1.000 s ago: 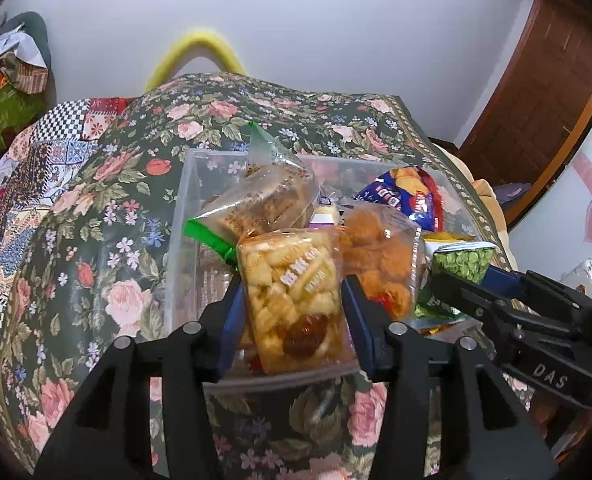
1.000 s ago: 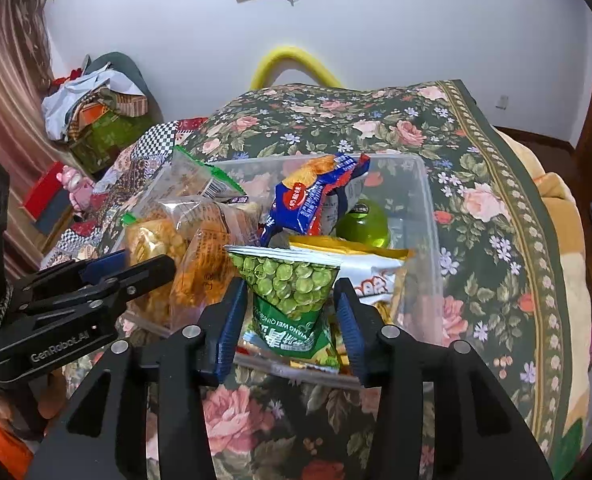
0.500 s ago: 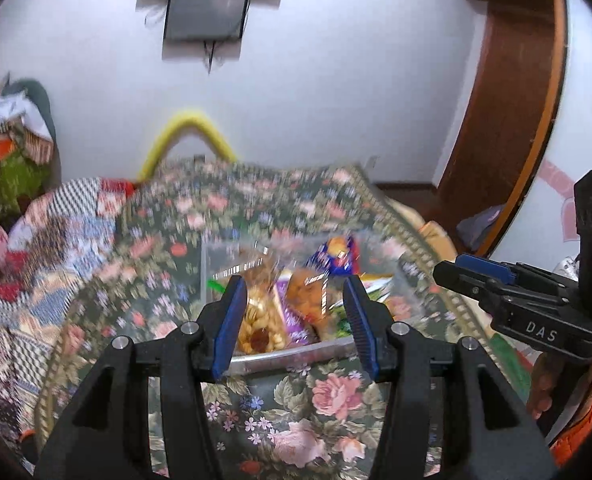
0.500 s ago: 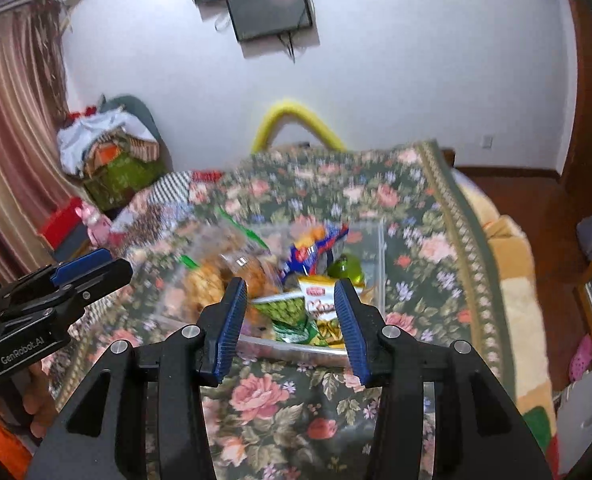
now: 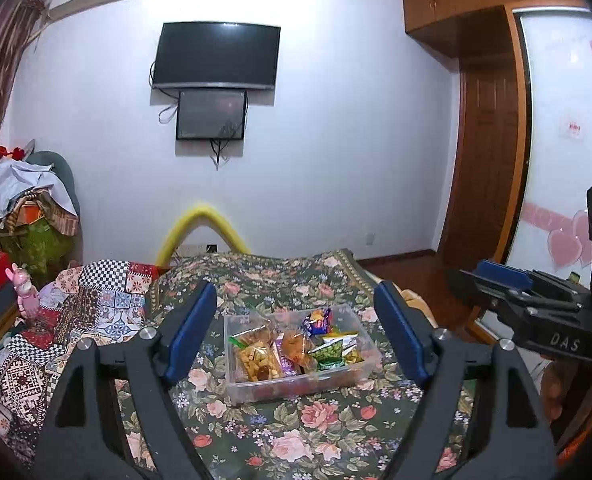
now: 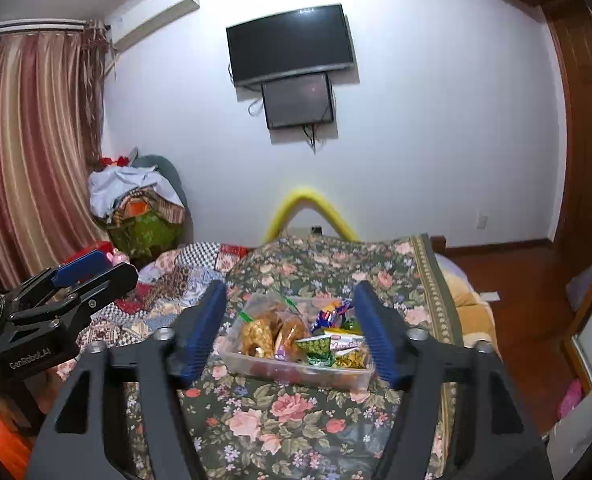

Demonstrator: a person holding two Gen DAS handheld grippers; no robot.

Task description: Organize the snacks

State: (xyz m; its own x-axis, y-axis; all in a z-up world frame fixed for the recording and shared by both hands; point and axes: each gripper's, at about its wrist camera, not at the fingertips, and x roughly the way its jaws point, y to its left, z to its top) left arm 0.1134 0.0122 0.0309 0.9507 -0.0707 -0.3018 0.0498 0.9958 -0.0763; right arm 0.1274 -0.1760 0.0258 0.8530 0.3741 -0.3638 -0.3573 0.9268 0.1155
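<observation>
A clear plastic bin (image 5: pixel 296 390) sits on the floral bedspread (image 5: pixel 315 424), also in the right wrist view (image 6: pixel 296 374). It holds several snack packs: a yellow cracker pack (image 5: pixel 254 360), an orange snack bag (image 5: pixel 294 346), a green pea pack (image 5: pixel 329 354) and a blue pack (image 5: pixel 316 320). My left gripper (image 5: pixel 301 332) is open and empty, held well back from the bin. My right gripper (image 6: pixel 290 330) is open and empty, also back from the bin. Each gripper shows at the side of the other's view.
A patchwork quilt (image 5: pixel 76 320) covers the bed's left part. A yellow foam arch (image 5: pixel 202 226) stands at the bed's far end. Piled clothes (image 6: pixel 136 200) sit by the curtain. A TV (image 5: pixel 216 54) hangs on the wall. A wooden wardrobe (image 5: pixel 491 140) is right.
Both grippers have pulled up and back from the bin and opened wider. The cracker pack and the pea pack, between the fingers a second ago, now stand in the bin.
</observation>
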